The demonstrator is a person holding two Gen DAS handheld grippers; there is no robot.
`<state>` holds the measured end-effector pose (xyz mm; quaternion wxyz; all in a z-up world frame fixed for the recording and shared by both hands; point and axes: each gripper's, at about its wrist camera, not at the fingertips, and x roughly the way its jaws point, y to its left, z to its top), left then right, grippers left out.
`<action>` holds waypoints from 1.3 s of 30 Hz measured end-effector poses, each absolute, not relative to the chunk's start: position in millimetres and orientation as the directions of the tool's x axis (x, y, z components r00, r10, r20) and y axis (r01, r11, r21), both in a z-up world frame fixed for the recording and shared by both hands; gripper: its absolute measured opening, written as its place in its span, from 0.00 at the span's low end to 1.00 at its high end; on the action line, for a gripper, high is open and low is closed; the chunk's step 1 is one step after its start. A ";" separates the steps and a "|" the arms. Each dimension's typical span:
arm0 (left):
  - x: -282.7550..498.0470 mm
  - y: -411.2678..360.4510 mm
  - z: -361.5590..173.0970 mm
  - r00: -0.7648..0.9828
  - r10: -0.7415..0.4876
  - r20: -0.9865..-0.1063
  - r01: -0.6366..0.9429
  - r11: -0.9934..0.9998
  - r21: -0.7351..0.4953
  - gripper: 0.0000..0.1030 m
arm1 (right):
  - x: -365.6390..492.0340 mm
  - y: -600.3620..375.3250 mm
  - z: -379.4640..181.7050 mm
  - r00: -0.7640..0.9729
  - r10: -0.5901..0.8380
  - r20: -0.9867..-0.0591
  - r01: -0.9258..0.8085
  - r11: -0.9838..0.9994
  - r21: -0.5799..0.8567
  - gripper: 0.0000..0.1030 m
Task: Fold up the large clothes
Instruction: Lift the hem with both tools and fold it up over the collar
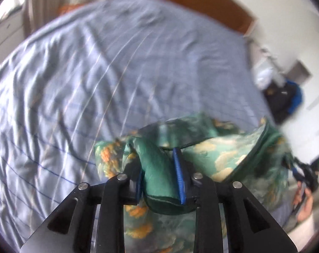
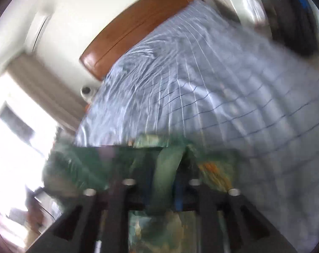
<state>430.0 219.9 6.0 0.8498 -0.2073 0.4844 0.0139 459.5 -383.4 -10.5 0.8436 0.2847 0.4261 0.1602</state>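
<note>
A large green garment of thin printed fabric with orange and cream patches [image 1: 218, 154] hangs bunched above the near edge of the bed, stretched between the two grippers. The left gripper [image 1: 160, 179] has a thick fold of the green hem lying between its blue-padded fingers [image 1: 179, 175]; the jaws stand partly apart and the cloth fills the gap, the pads against it on both sides. In the right wrist view, heavily blurred, the right gripper [image 2: 165, 187] likewise has a roll of the same green cloth [image 2: 165, 168] between its fingers; its jaws look somewhat apart, though whether the pads press on the fabric I cannot tell. Beyond lies the pale blue checked bedsheet [image 1: 96, 73], wrinkled, reaching to a brown wooden headboard [image 2: 134, 33]. No containers can be made out.
</note>
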 end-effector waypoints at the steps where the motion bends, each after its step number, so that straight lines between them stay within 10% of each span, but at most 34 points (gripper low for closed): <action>1: 433.1 217.6 -0.7 0.505 -0.183 -0.843 -0.231 0.913 -0.337 0.27 | 467.5 -386.7 -21.7 0.609 0.478 -0.634 0.035 0.782 0.623 0.89; 4: 432.1 217.2 2.7 0.507 -0.245 -0.827 -0.158 0.916 -0.369 0.46 | 462.3 -403.8 -28.7 0.686 0.454 -0.569 0.078 0.731 0.678 0.96; 9: 428.6 220.8 13.4 0.508 -0.267 -0.819 -0.149 0.909 -0.389 0.48 | 452.4 -397.2 -19.0 0.645 0.445 -0.621 -0.026 0.825 0.564 0.96; 13: 423.8 233.8 13.3 0.571 -0.068 -0.818 -0.256 0.932 -0.256 0.94 | 443.7 -366.2 -24.8 0.549 0.439 -0.711 -0.131 0.886 0.445 0.96; 20: 409.2 236.8 -33.8 0.494 -0.198 -0.847 -0.210 0.918 -0.337 0.94 | 448.9 -335.3 -57.6 0.491 0.343 -0.801 -0.149 0.939 0.311 0.94; 21: 411.7 223.4 -47.1 0.458 -0.202 -0.866 -0.178 0.933 -0.312 0.92 | 452.9 -332.9 -63.4 0.483 0.341 -0.806 -0.138 0.939 0.314 0.93; 22: 411.5 214.4 -54.5 0.448 -0.188 -0.874 -0.167 0.943 -0.288 0.65 | 457.9 -329.8 -71.4 0.471 0.335 -0.816 -0.122 0.941 0.316 0.76; 24: 410.3 198.1 -67.8 0.431 -0.144 -0.891 -0.177 0.954 -0.240 0.09 | 463.7 -325.9 -79.9 0.463 0.295 -0.836 -0.094 0.954 0.285 0.19; 34: 396.9 190.9 -3.4 0.713 0.003 -0.701 -0.174 0.969 -0.173 0.08 | 424.5 -302.4 22.2 0.801 0.152 -0.579 -0.123 0.988 0.090 0.13; 39: 429.5 207.6 -114.7 0.559 -0.040 -0.829 -0.246 0.946 -0.211 0.14 | 477.6 -309.1 -78.9 0.632 0.106 -0.768 0.004 0.990 0.140 0.15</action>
